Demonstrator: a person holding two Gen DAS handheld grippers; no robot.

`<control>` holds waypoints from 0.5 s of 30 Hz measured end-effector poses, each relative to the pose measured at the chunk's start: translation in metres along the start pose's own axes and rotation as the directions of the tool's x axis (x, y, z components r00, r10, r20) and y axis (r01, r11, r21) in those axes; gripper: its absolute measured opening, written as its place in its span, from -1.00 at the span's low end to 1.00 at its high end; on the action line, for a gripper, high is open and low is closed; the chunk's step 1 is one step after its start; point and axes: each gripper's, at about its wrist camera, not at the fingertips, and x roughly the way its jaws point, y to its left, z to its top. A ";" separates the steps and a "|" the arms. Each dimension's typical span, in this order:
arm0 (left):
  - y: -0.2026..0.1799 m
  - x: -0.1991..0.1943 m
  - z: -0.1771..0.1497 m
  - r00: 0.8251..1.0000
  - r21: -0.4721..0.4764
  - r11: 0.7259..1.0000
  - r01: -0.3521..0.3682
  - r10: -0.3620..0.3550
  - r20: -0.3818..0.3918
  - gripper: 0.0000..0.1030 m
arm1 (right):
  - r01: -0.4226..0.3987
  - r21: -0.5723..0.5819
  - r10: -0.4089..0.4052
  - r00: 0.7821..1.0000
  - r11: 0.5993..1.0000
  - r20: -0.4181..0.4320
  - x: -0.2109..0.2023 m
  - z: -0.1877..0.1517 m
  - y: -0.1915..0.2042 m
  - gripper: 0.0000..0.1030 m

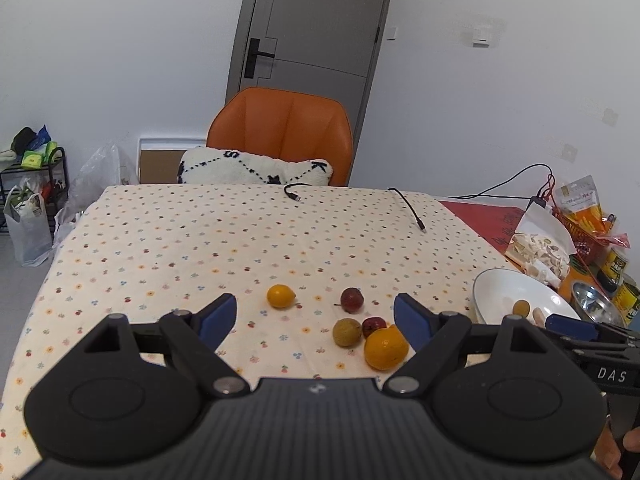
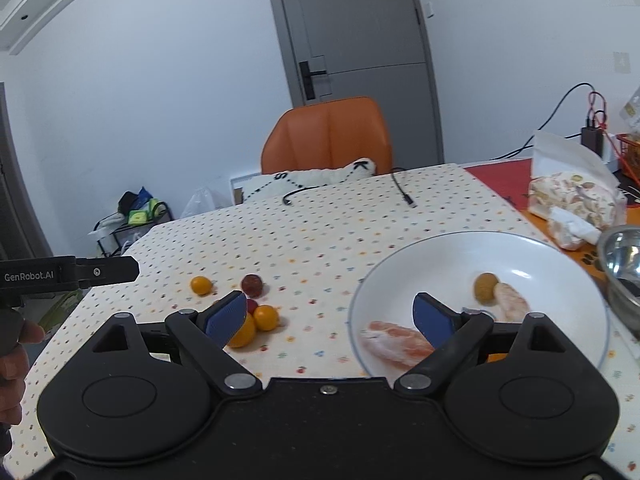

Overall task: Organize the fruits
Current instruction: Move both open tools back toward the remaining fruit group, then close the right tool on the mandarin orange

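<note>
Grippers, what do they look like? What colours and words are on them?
Each gripper is black plastic with round discs, silver screws and a ribbed body. The left gripper and right gripper have blue fingertips. White lettering on their sides reads "GenRobot.AI" and "DAS".

A bench [image 1: 168,240] draped in a cream cloth dotted with small flowers. Loose fruits [image 1: 352,320] lie clustered near its front, a white plate [image 2: 440,256] sits to their right, and two black cables [image 1: 412,210] rest at the far edge.

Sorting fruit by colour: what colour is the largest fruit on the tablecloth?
Orange. The largest fruit shows best in the left wrist view, next to the tool's right finger.
</note>
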 end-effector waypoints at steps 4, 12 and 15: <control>0.005 0.001 -0.002 1.000 0.007 1.000 -0.006 0.007 -0.007 0.64 | -0.016 -0.009 0.016 1.000 1.000 -0.014 0.005 -0.001 0.007 0.75; 0.014 0.007 -0.007 1.000 -0.003 1.000 -0.005 0.005 -0.025 0.64 | -0.055 -0.032 0.053 0.998 0.998 -0.043 0.014 -0.003 0.021 0.69; 0.018 0.010 -0.008 0.999 -0.008 1.000 -0.007 0.007 -0.032 0.64 | -0.077 -0.027 0.076 0.995 0.997 -0.058 0.018 -0.003 0.026 0.63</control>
